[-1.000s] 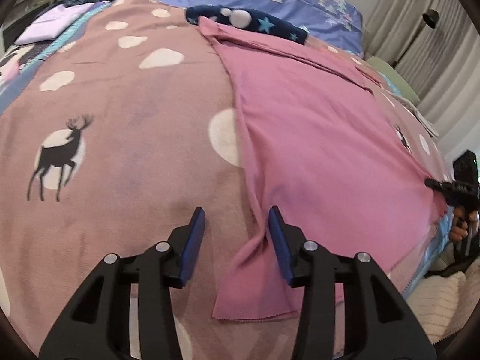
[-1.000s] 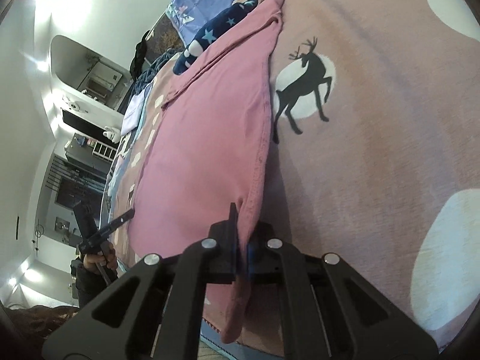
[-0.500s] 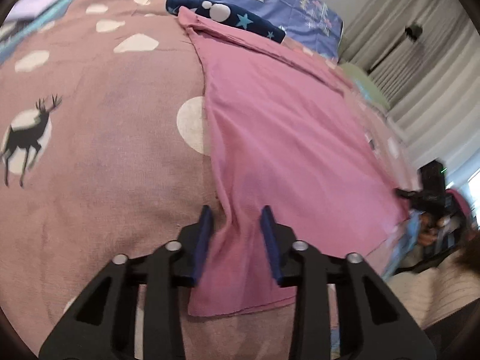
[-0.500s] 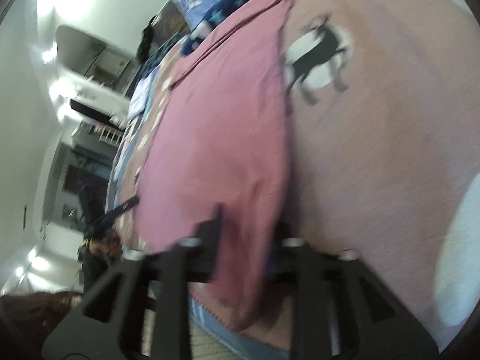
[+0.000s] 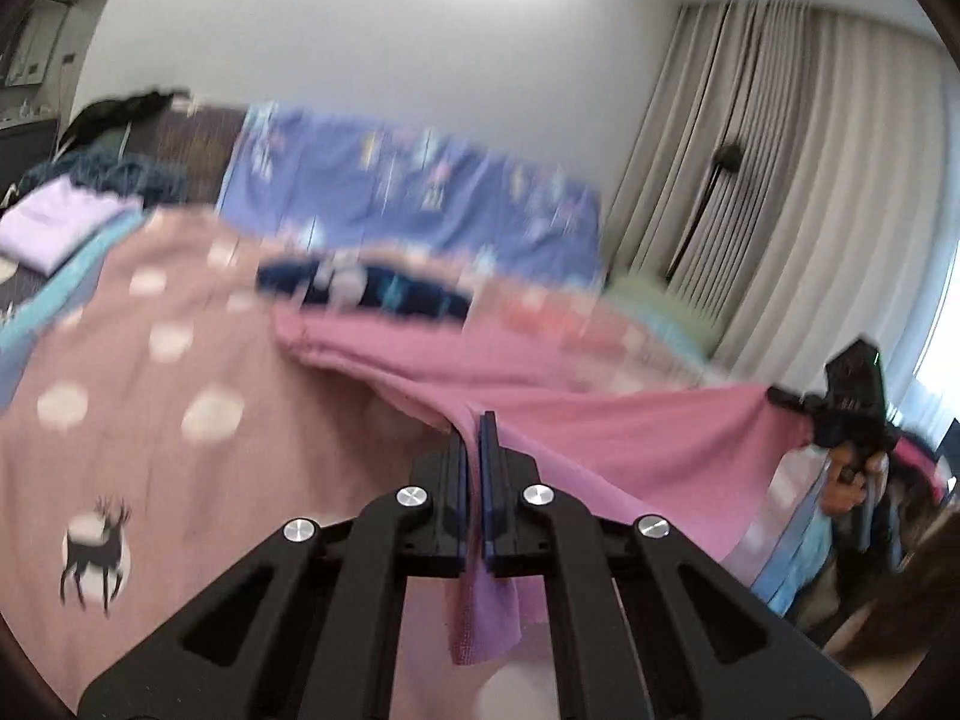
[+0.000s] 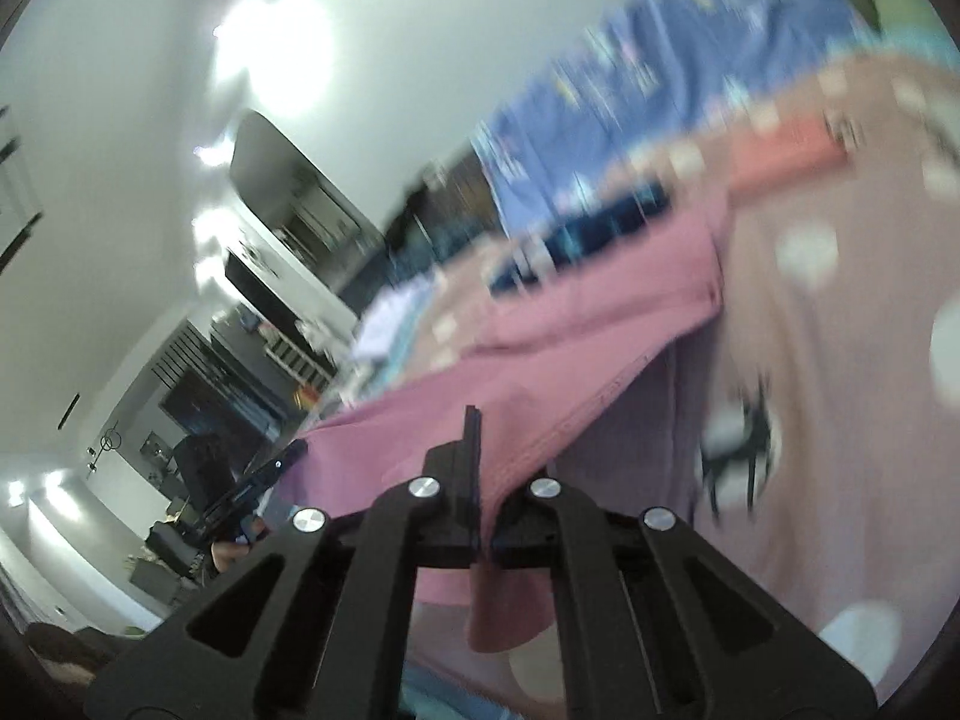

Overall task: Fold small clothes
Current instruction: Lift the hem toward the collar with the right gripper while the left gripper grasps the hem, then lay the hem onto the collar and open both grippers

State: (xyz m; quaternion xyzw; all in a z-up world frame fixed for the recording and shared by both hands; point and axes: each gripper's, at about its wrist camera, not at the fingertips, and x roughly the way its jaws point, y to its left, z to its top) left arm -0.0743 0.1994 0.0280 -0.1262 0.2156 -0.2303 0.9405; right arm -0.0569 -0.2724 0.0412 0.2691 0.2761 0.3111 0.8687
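A pink garment (image 5: 606,426) is lifted by its near edge above the bed; its far edge still lies on the blanket. My left gripper (image 5: 478,420) is shut on one near corner, and a pink tail hangs below the jaws. My right gripper (image 6: 480,420) is shut on the other near corner (image 6: 510,612). The garment also shows in the right wrist view (image 6: 540,360), stretched between the two grippers. The right gripper shows at the right of the left wrist view (image 5: 852,414); the left one shows at the left of the right wrist view (image 6: 258,483).
The bed has a dusty-pink blanket (image 5: 150,420) with white dots and a black deer (image 5: 96,546). A navy star-print cloth (image 5: 360,291) and a blue patterned pillow (image 5: 414,198) lie at the far end. A lilac folded item (image 5: 54,222) lies far left. Curtains (image 5: 810,192) hang on the right.
My left gripper has closed on the garment's corner. Both grippers have risen and tilted up, lifting the near edge of the pink garment off the blanket.
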